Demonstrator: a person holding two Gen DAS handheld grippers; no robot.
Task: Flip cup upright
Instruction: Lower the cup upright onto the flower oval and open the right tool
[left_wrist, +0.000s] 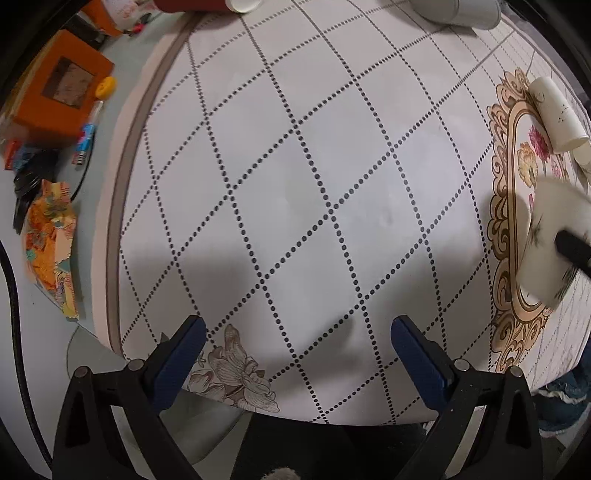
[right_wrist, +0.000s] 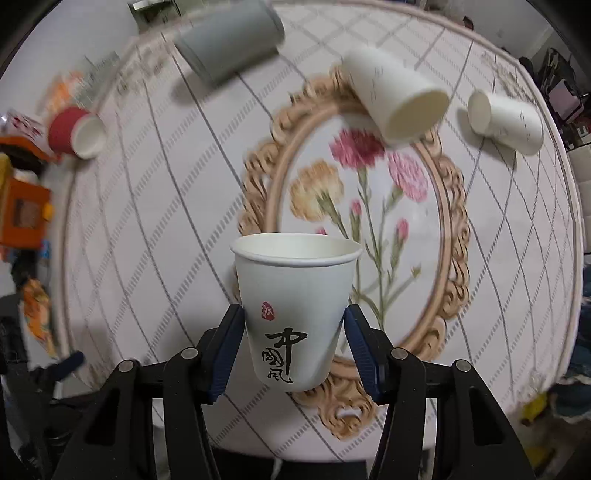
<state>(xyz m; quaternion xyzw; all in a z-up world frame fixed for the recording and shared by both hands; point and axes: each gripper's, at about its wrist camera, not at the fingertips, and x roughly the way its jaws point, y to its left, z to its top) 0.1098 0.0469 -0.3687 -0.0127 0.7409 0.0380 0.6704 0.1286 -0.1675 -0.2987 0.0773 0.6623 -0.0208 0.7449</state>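
Note:
My right gripper (right_wrist: 293, 328) is shut on a white paper cup (right_wrist: 295, 295) with black calligraphy and a red seal. The cup is upright, mouth up, held above the round table near the flower medallion (right_wrist: 369, 206). In the left wrist view the same cup (left_wrist: 550, 243) shows blurred at the right edge with a black finger (left_wrist: 574, 249) against it. My left gripper (left_wrist: 297, 354) is open and empty over the table's near edge.
Other cups lie on their sides: a grey one (right_wrist: 229, 40), two white ones (right_wrist: 395, 96) (right_wrist: 506, 118) and a red one (right_wrist: 75, 133). An orange box (left_wrist: 55, 99) and colourful clutter (left_wrist: 51, 251) sit left of the table.

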